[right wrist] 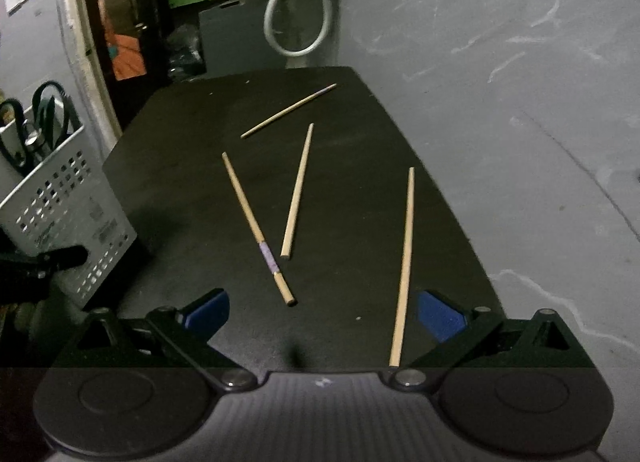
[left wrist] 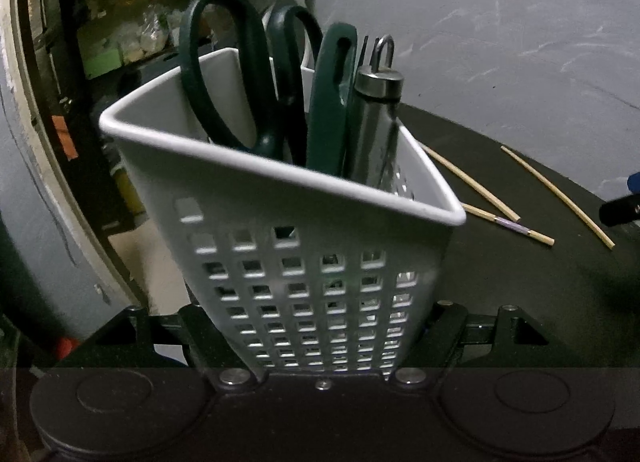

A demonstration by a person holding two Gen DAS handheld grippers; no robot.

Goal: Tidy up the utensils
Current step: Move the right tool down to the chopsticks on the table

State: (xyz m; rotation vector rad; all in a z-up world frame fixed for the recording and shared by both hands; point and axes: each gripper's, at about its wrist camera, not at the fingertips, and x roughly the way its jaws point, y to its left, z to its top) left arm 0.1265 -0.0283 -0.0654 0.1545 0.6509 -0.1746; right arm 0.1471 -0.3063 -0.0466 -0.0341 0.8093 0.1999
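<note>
My left gripper [left wrist: 320, 326] is shut on a white perforated utensil holder [left wrist: 288, 270], one finger on each side of its lower part. The holder leans and carries dark green scissors [left wrist: 236, 74], a green-handled utensil [left wrist: 332, 102] and a steel tool with a ring [left wrist: 376, 118]. Several wooden chopsticks lie loose on the dark table [right wrist: 360, 134]: one with a purple band [right wrist: 260, 230], a plain one [right wrist: 298, 190], a far one [right wrist: 288, 110] and a long one [right wrist: 404, 262]. My right gripper [right wrist: 324, 316] hangs open above their near ends, blue pads [right wrist: 440, 320] wide apart and nothing between them.
In the right wrist view the holder [right wrist: 64, 198] sits at the table's left edge, with a left finger [right wrist: 60, 258] against it. A grey hose loop [right wrist: 296, 22] hangs behind the table. Grey floor [right wrist: 540, 142] lies to the right. A cluttered doorway [right wrist: 128, 22] is at back left.
</note>
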